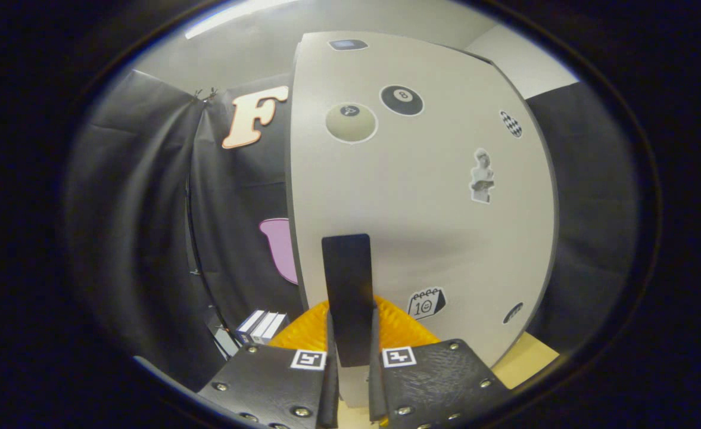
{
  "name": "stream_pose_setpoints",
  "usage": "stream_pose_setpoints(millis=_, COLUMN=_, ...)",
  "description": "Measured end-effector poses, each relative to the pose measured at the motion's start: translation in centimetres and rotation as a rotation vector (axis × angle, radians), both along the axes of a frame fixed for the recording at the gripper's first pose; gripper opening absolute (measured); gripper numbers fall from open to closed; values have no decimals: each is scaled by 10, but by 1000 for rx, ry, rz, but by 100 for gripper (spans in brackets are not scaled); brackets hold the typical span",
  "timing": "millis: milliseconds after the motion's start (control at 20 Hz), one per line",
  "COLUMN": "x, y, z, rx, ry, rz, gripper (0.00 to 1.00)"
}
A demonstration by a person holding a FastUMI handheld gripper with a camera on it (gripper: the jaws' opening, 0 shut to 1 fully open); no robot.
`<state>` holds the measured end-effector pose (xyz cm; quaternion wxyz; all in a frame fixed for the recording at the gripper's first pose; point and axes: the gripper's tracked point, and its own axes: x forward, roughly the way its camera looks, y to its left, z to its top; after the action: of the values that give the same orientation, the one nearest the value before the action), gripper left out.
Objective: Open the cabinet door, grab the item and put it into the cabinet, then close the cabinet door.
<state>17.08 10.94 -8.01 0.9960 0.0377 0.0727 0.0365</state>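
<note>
Your tool (353, 351) is closed on the black handle (347, 286) of the cabinet door (421, 202); both fingers press its lower end from either side, and the handle stands upright between them. So the step in hand looks like working the door by its handle, most likely opening it, though from this one view you cannot be sure whether it is going out or coming shut.

To do it well, keep the squeeze even on both fingers so the flat handle does not slip or twist. Let your wrist follow the door's arc around its hinge rather than pulling straight back, since a straight pull would strain the grip. The pale door fills the space just ahead of the fingers, and its left edge stands clear of the black cloth wall.

The item is hard to name from here: an orange ribbed object (308, 330) lies just behind the fingers at the foot of the door, partly hidden by them, and it may be what goes inside. The wooden bench (526, 357) shows at the lower right.

Counted: one door, one handle, seven stickers on the door, one orange object, and three box-like things (261, 326) standing side by side left of it.
</note>
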Motion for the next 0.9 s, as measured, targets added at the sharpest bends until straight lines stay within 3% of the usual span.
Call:
stream_pose_setpoints(millis=550, x=-103, y=-70, z=19, rx=14, ry=15, rz=-8, gripper=20)
stream_pose_setpoints(millis=900, x=-145, y=-126, z=27, rx=8, ry=33, rz=-56, gripper=19)
